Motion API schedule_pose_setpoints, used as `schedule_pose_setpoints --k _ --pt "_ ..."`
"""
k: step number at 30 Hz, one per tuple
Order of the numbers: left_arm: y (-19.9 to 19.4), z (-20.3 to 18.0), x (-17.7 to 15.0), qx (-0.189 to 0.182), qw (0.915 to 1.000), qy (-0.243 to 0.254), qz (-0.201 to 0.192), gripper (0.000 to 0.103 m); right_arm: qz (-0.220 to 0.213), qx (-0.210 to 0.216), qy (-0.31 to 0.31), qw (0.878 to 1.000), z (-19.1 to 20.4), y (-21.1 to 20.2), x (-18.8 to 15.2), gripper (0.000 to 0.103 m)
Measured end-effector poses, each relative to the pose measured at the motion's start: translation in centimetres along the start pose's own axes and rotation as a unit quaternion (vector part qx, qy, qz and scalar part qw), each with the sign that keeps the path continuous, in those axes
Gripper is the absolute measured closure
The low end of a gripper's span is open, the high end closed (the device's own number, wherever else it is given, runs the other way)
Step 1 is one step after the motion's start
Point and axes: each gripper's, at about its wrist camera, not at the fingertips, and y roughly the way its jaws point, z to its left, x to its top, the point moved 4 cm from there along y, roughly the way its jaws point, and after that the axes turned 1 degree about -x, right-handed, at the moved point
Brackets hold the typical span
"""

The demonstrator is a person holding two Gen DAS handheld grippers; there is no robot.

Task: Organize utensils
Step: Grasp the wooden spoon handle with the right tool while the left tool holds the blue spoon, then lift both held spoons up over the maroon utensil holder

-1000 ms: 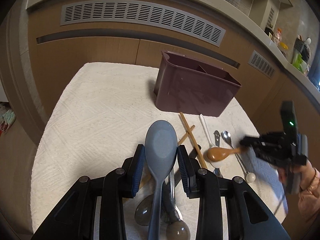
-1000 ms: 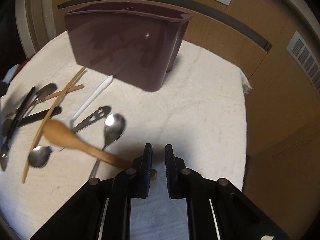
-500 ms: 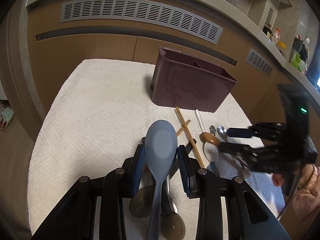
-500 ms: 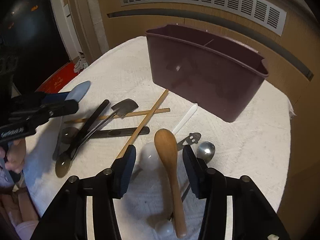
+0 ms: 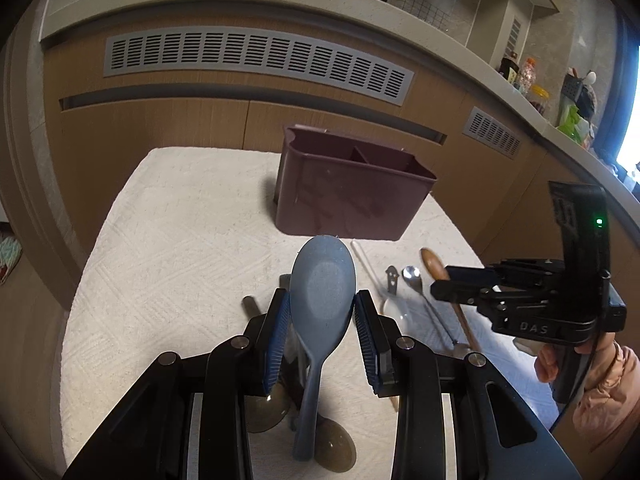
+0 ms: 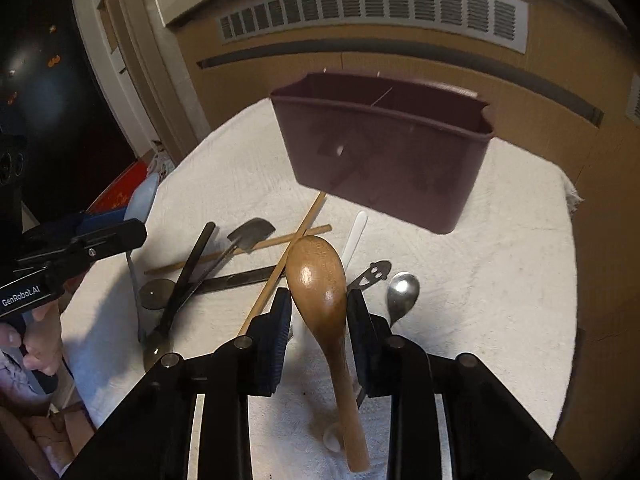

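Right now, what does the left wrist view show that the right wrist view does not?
Only the left wrist view: bottles and jars on the counter ledge. Only the right wrist view: crossed chopsticks and a dark spatula. Both: the purple caddy, the left gripper shut on the blue rice paddle, and the right gripper shut on the wooden spoon, its jaws having just been closing.

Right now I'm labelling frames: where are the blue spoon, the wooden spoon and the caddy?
Blue spoon (image 5: 322,292): left wrist view, on its bowl.
Wooden spoon (image 6: 318,280): right wrist view, on its bowl.
Caddy (image 6: 384,160): right wrist view, on its front wall.
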Motion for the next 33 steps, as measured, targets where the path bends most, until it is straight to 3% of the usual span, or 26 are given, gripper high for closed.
schedule_pose_setpoints --k 11,14,18,21,25,29,33 --pt "-2.2 -2.7 3.8 -0.021 0.9986 0.023 -0.042 0.069 -0.093 -0.003 0.028 0.995 -0.6 -5.2 1.3 0.077" --pt "-3.1 -3.5 7.2 -0.041 0.9966 0.029 -0.065 0.069 -0.131 -0.007 0.024 0.991 -0.5 -6.9 3.2 0.078" --pt "-4.5 -4.8 13.3 -0.076 0.9903 0.041 -0.109 0.069 -0.206 -0.027 0.001 0.978 0.0 -11.1 8.1 0.078" --pt "-4.6 -5.6 17.0 -0.080 0.9858 0.056 -0.137 0.069 -0.243 -0.030 -0.003 0.969 -0.3 -13.4 12.2 0.078" --pt "-3.0 -5.7 20.2 -0.075 0.9816 0.060 -0.165 0.069 -0.255 -0.052 0.000 0.966 -1.4 -13.1 15.4 0.078" --pt "0.0 -4.9 21.7 -0.077 0.9814 0.043 -0.170 0.069 -0.240 -0.057 0.017 0.969 -3.3 -11.0 16.4 0.078" --pt "4.3 -3.7 21.5 -0.067 0.9875 0.022 -0.141 0.069 -0.211 -0.063 0.046 0.974 -5.6 -7.7 15.9 0.078"
